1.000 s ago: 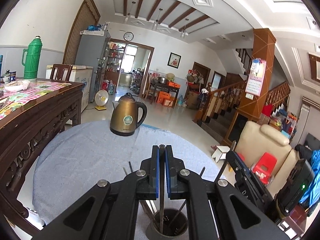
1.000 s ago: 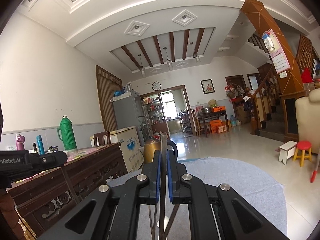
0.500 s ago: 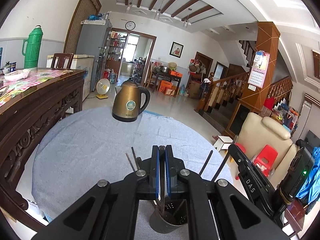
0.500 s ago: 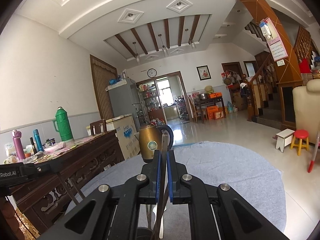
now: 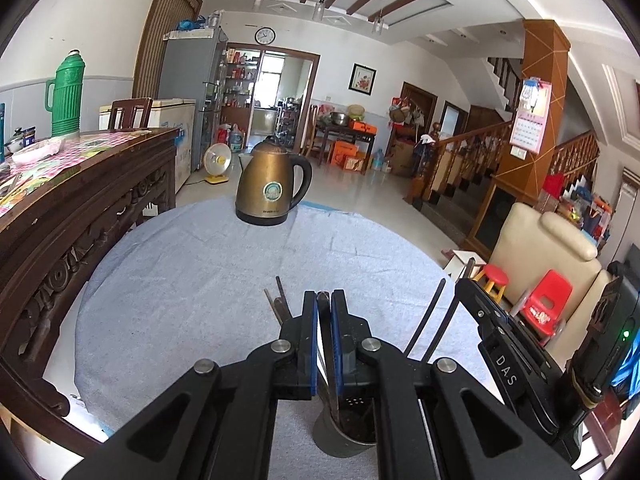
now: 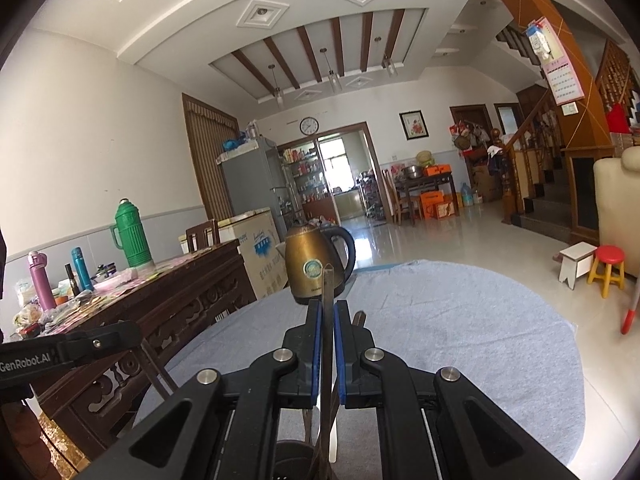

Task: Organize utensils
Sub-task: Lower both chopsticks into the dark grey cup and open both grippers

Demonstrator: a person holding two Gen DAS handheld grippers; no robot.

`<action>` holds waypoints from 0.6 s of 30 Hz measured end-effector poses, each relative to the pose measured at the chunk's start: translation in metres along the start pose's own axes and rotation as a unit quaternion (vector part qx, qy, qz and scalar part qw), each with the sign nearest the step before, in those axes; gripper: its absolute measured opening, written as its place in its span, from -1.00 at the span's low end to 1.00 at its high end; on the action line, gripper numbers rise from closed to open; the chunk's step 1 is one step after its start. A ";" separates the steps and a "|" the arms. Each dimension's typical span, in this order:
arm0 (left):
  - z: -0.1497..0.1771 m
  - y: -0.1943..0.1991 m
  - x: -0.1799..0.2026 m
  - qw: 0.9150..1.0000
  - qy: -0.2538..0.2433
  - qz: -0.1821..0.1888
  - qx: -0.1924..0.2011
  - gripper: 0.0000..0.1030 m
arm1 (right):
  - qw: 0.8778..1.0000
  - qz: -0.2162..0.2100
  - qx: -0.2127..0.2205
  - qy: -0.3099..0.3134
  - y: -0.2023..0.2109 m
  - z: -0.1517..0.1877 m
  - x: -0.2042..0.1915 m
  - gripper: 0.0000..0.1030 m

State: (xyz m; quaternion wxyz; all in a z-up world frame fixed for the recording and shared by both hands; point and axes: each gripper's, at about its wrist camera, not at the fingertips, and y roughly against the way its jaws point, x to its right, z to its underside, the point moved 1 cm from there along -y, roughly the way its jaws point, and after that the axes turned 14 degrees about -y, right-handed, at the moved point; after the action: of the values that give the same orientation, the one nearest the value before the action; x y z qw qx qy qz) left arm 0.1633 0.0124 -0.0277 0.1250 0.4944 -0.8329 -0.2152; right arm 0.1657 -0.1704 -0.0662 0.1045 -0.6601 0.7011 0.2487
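I am seeing dark chopsticks leaning in the grey perforated holder cup, which is standing upright on the blue cloth.

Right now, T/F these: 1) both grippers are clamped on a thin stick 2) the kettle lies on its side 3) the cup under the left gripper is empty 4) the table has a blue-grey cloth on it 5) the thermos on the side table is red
1) True: the left gripper and the right gripper each pinch a chopstick.
2) False: the kettle stands upright on the cloth.
3) False: the cup already holds several sticks.
4) True: the cloth covers the round table.
5) False: the thermos is green.
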 end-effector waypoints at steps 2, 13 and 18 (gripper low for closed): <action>0.000 -0.001 0.002 1.000 -0.004 -0.001 -0.003 -0.87 | 1.000 0.000 -0.007 -0.004 -0.002 0.000 0.001 -0.86; -0.001 -0.007 0.004 1.000 -0.023 -0.012 -0.017 -0.85 | 0.999 -0.009 -0.036 -0.004 -0.012 0.004 0.001 -0.84; -0.001 -0.011 0.005 0.999 -0.030 -0.013 -0.028 -0.83 | 0.999 -0.020 -0.047 -0.003 -0.015 0.006 -0.003 -0.84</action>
State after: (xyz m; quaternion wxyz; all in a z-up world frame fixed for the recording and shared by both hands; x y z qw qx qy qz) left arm 0.1696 0.0031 -0.0318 0.1105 0.4947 -0.8234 -0.2549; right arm 0.1792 -0.1654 -0.0728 0.0809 -0.6775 0.6749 0.2810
